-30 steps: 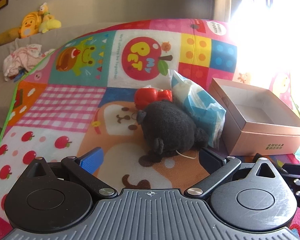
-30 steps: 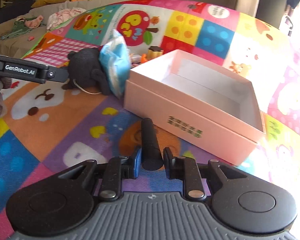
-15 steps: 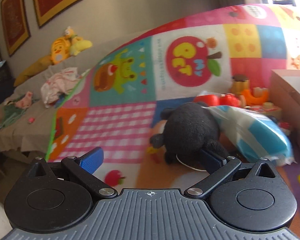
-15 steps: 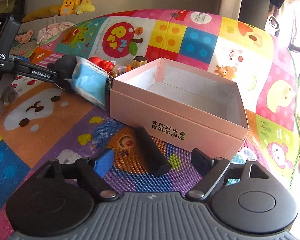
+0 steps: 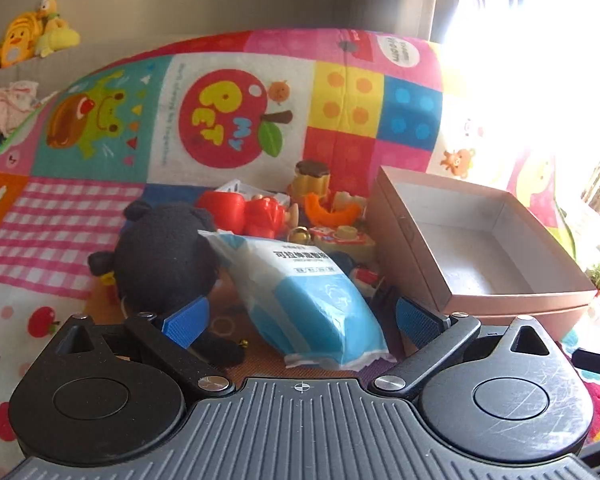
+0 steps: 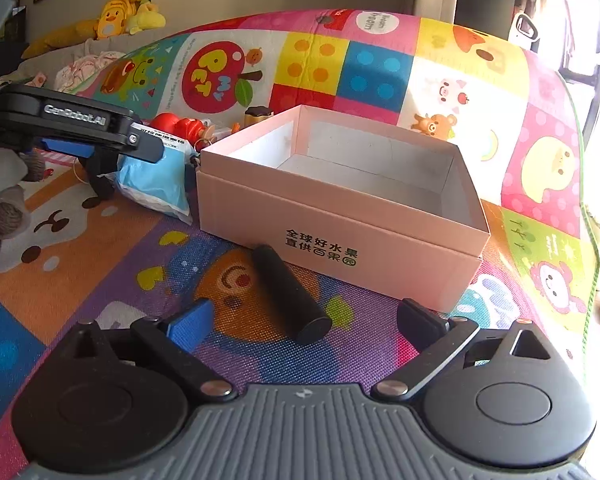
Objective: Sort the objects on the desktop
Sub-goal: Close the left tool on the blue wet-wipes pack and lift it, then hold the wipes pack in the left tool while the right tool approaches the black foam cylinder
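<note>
A blue and white soft packet (image 5: 308,300) lies on the colourful play mat, leaning on a black plush toy (image 5: 160,256). My left gripper (image 5: 300,320) is open, its fingers either side of the packet's near end. An empty pink cardboard box (image 6: 340,196) stands to the right; it also shows in the left wrist view (image 5: 472,248). A black cylinder (image 6: 290,296) lies on the mat in front of the box. My right gripper (image 6: 304,318) is open, with the cylinder's near end between its fingers, not gripped. The left gripper (image 6: 88,132) shows over the packet (image 6: 156,180).
Small toys lie behind the packet: a red figure (image 5: 244,212), a pudding-shaped toy (image 5: 312,178) and an orange piece (image 5: 328,210). Yellow plush toys (image 6: 120,20) sit on a sofa at the back. Bright window light washes out the right side.
My right gripper opened and let go of the black cylinder, which now lies on the mat. My left gripper swung from the black plush to the blue packet.
</note>
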